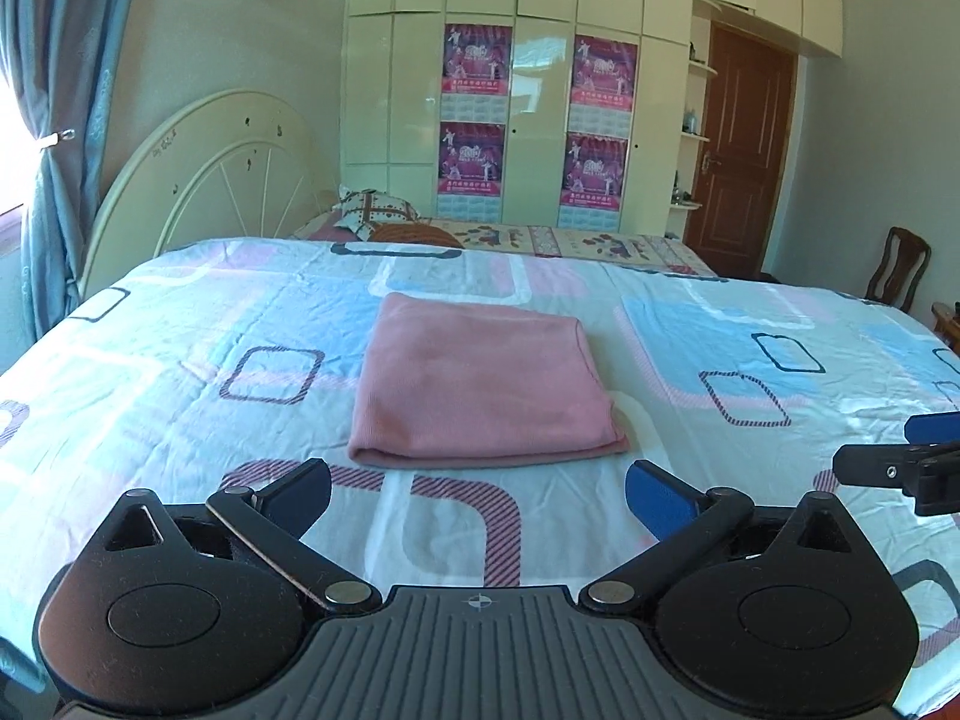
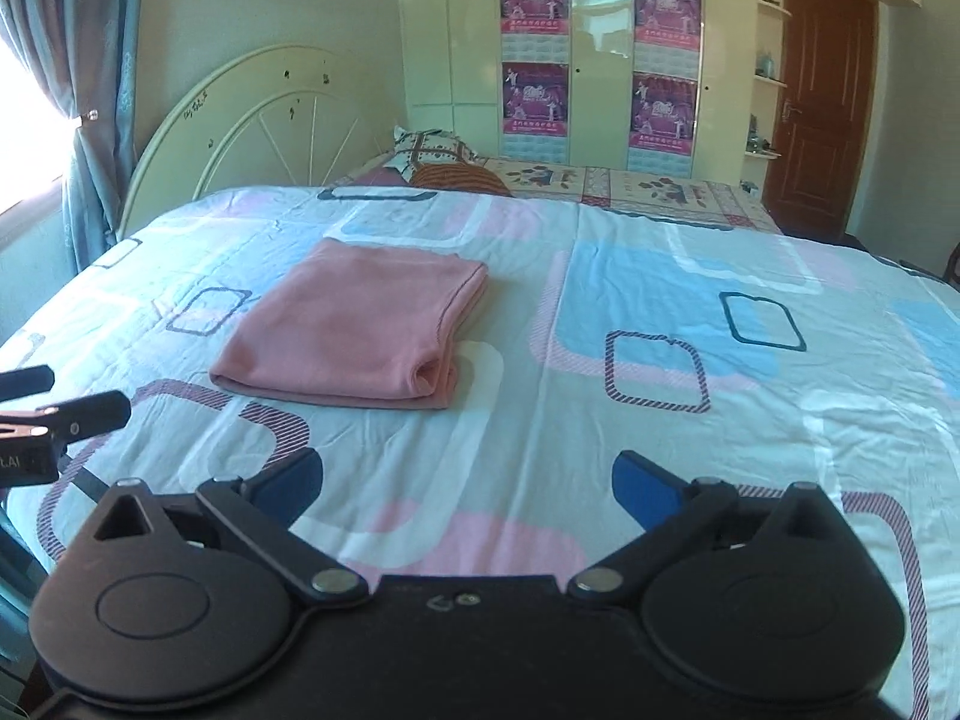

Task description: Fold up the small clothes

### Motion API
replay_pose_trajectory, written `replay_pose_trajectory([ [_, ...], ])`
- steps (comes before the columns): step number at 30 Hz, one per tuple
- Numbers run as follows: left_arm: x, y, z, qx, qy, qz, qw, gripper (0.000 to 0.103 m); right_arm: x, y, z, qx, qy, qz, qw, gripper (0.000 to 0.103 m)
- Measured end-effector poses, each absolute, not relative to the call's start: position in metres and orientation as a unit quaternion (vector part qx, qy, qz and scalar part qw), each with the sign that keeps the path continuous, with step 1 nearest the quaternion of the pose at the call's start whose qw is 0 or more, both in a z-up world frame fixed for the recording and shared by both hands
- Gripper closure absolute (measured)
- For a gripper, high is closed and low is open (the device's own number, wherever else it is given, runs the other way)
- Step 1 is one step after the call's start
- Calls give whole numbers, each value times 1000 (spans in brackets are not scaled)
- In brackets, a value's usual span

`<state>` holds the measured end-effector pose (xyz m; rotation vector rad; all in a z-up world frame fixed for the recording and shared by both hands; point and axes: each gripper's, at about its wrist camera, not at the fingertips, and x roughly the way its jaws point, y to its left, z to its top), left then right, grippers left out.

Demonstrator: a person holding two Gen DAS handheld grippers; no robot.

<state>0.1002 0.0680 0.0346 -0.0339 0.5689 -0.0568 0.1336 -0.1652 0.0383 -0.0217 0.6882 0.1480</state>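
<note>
Pink cloth [image 1: 480,384] lies folded into a soft, thick rectangle on the bed [image 1: 180,324], near the middle of the cover and ahead of both our claws. It looks like a fine knit, slightly fuzzy, with a rounded fold along its near edge and stacked layers showing at its right corner. We see it flat and apart from both claws. The bed cover is smooth, lightly creased cotton printed with rounded squares in blue, pink and white, some outlined in dark stripes.

Our left claw [image 1: 477,495] stands wide, blue pads spread, nothing between them, only the cover beneath. Our right claw [image 2: 468,483] is equally wide and empty.

Behind the bed stands a curved cream headboard [image 1: 210,174] with spokes, and glossy pale wardrobe doors [image 1: 540,120] carrying purple posters [image 1: 477,66].
</note>
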Motion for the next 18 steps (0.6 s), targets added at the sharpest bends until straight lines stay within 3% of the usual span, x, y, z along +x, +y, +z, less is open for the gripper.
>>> replay_pose_trajectory([
  [18,46,75,61,-14,248,-30,968,0,84,-147,62,3,302,73,951,0],
])
